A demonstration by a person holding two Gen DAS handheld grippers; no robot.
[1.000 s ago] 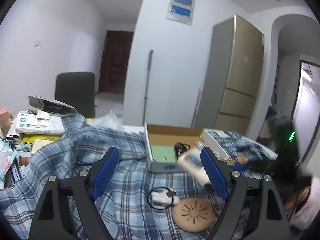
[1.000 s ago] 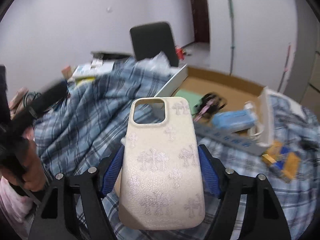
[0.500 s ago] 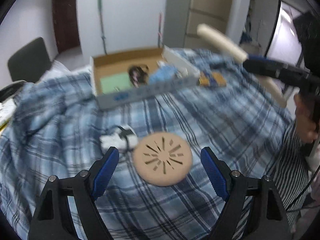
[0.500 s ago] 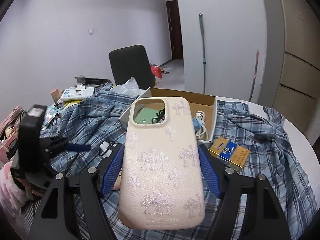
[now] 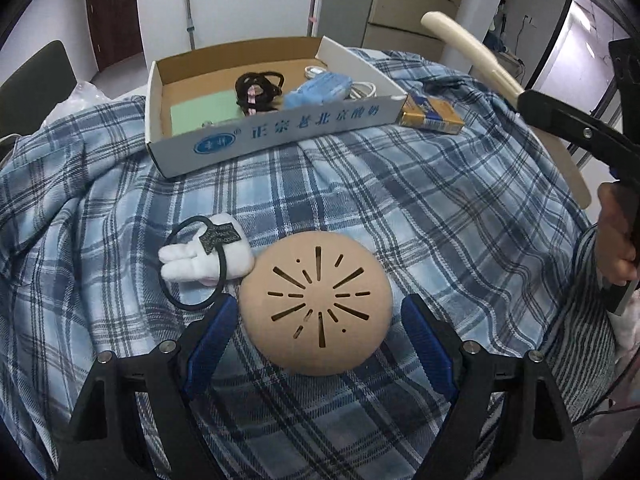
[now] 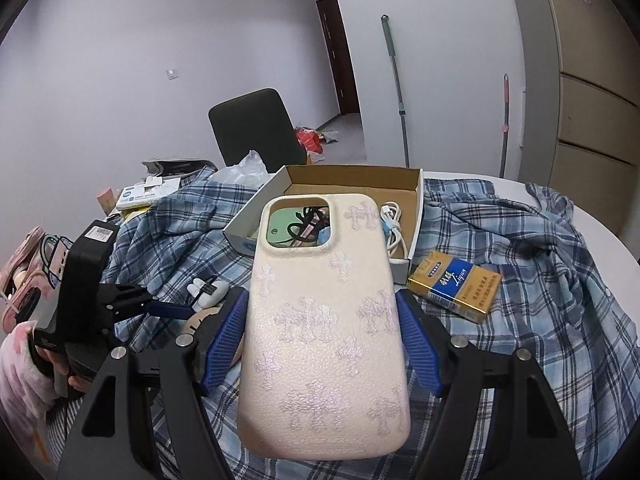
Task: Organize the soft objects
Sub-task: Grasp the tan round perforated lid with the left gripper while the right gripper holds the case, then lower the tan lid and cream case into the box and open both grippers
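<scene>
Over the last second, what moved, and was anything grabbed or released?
The left claw tipped down and now brackets the round tan slotted pad, open, not gripping. The right claw swung but kept hold of the cream cross-patterned phone case. Nothing released.

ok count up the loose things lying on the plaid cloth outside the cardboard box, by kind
Round tan pad with slits: 1
White plush with black hair tie: 1
Blue and gold cigarette pack: 1
Total: 3
The phone case is not counted; the right claw holds it above the cloth.
</scene>
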